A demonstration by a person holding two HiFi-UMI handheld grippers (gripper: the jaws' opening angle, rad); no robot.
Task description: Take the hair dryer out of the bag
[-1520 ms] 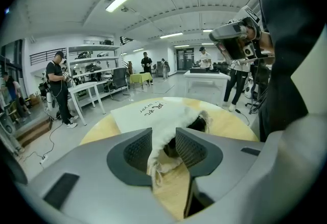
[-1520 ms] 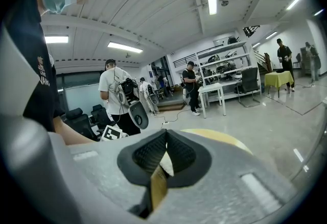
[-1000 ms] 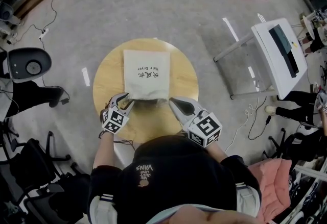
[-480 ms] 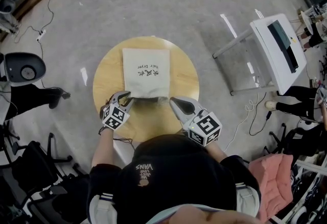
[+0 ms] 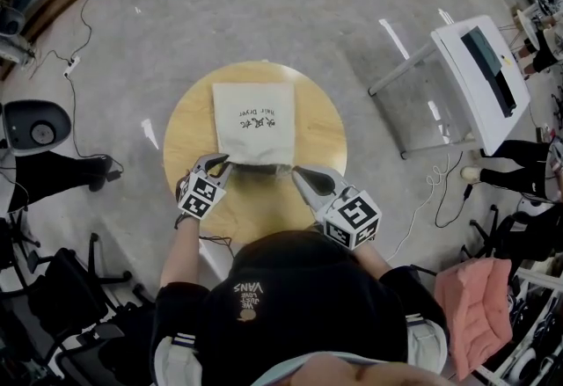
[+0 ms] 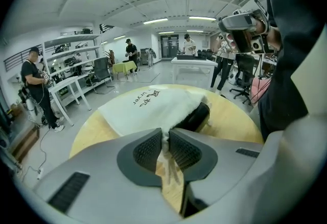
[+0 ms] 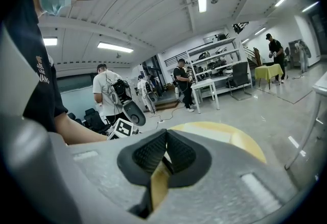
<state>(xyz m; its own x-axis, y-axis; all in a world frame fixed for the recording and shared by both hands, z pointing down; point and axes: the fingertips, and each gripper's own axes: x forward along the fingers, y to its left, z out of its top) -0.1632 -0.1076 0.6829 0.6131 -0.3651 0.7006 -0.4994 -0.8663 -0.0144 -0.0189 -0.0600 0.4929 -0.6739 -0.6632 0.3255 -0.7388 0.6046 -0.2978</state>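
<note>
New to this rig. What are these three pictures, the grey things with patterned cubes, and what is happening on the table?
No robot: a person holds a gripper in each hand. One picture looks down from a head camera; the other two come from cameras on the grippers, looking along their jaws. On the round wooden table lies a white cloth bag, the dark hair dryer showing in its open mouth. The left gripper has just been closing its jaws, which now pinch the bag's near edge. The right gripper is shut and empty, beside the bag.
</note>
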